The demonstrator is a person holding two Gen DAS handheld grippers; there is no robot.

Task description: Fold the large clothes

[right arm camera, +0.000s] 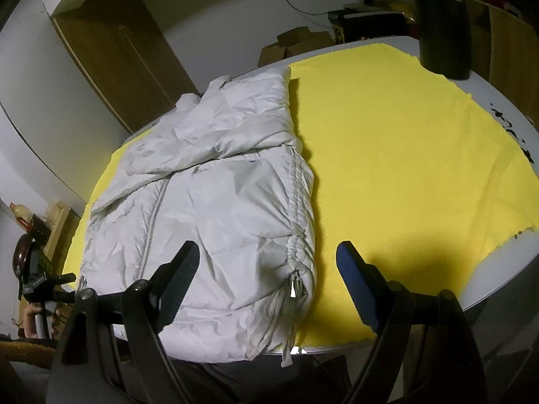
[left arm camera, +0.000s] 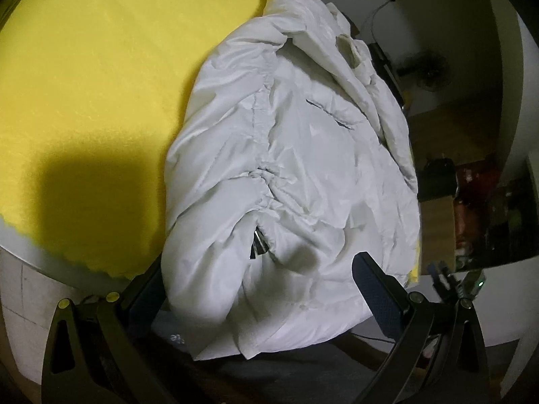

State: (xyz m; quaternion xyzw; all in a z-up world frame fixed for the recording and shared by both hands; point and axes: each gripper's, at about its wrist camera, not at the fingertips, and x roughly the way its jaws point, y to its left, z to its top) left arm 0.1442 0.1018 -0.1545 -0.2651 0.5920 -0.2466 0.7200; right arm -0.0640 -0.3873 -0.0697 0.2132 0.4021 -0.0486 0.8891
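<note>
A white puffer jacket (left arm camera: 296,155) lies folded lengthwise on a yellow cloth (left arm camera: 101,84) that covers a round white table (right arm camera: 498,289). Its hem hangs over the near table edge. In the right wrist view the jacket (right arm camera: 209,208) shows a zipper down its front and a gathered seam along its right side. My left gripper (left arm camera: 256,276) is open and straddles the hem; its left finger (left arm camera: 148,289) is partly hidden behind the fabric. My right gripper (right arm camera: 267,249) is open above the jacket's near right corner, with one finger over the jacket and the other over the cloth.
A dark cylindrical container (right arm camera: 441,30) stands at the table's far right. Cardboard boxes (right arm camera: 296,43) and a wooden cabinet (right arm camera: 118,50) sit beyond the table. A hand (right arm camera: 33,320) holding the other gripper shows at the far left. Bare yellow cloth spreads to the jacket's right.
</note>
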